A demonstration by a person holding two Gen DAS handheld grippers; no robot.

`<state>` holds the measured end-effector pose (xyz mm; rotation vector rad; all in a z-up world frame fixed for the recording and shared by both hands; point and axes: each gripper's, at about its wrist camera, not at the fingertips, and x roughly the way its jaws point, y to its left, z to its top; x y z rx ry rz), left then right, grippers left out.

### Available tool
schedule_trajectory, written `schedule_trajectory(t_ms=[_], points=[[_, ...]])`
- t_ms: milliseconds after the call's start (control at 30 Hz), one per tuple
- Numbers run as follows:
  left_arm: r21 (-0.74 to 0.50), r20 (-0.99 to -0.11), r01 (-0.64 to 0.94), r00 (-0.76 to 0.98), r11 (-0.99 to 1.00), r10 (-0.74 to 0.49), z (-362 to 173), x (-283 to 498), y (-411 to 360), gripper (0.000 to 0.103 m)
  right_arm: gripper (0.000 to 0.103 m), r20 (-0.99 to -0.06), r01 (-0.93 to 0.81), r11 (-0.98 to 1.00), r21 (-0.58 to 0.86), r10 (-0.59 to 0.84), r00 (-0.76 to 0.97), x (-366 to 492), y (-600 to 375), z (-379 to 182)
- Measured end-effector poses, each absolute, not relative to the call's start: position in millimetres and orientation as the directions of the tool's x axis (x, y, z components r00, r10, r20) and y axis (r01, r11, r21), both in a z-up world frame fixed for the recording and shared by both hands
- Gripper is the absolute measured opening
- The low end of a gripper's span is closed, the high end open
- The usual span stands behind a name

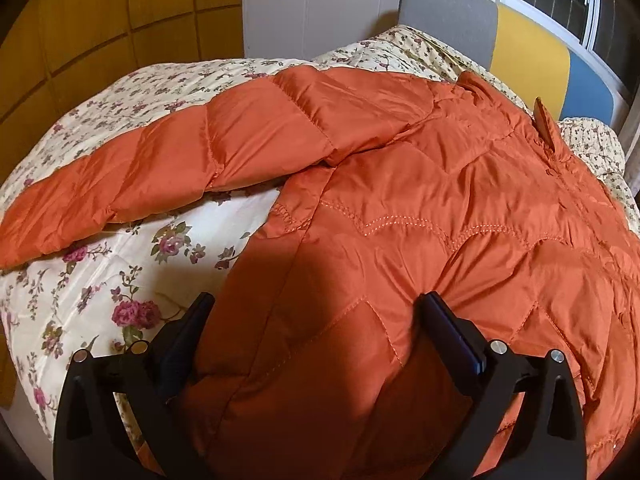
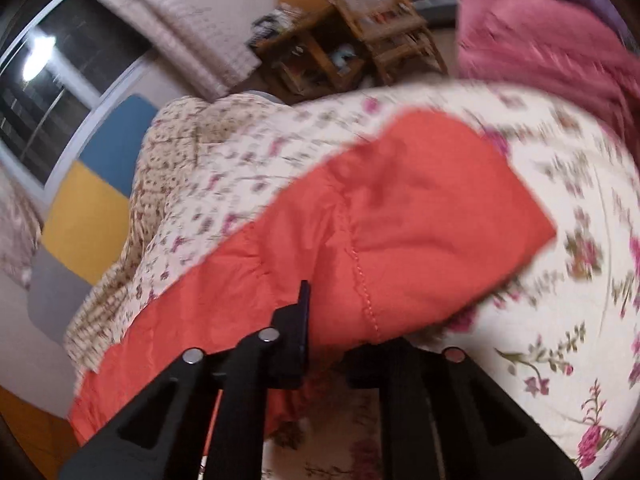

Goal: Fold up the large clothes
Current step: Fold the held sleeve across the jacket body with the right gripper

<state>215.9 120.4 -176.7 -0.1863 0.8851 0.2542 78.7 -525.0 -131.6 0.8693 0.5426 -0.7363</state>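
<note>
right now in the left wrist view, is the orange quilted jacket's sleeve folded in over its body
No, the orange quilted jacket's sleeve lies stretched out sideways across the floral bedspread, clear of the body.

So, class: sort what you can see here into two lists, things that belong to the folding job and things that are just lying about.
Belongs to the job:
- orange quilted jacket
- left gripper, open astride the jacket's edge
- right gripper, shut on the jacket's fabric
- floral bedspread, the surface the jacket lies on

Just lying about:
- pink cloth
- wooden chair
- grey headboard panel
</note>
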Motion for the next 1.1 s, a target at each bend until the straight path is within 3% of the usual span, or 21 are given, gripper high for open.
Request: schedule_trajectory(t_ms=[167,467,633,1100], points=[[-0.063,-0.775,-0.296,0.616,0.953,0.140,-177,215,122,0.100,0.009,-0.587,0.674,0.652,0.347,-0.410,0.698,117,-467,-89],[-0.058,-0.776,-0.296,0.614,0.954,0.143,-178,216,122,0.100,0.009,-0.438,0.357,0.933,0.041,-0.305,0.846,180,-320,-53],[-0.067,-0.770,-0.295,0.623,0.953,0.139,-178,214,122,0.100,0.008,-0.437,0.184,0.980,-0.072,-0.196,0.878,206,-251,-70],[-0.075,-0.759,-0.294,0.636,0.953,0.136,-180,212,122,0.100,0.007,-0.505,-0.202,0.971,-0.129,0.111,0.856,251,-126,-115]])
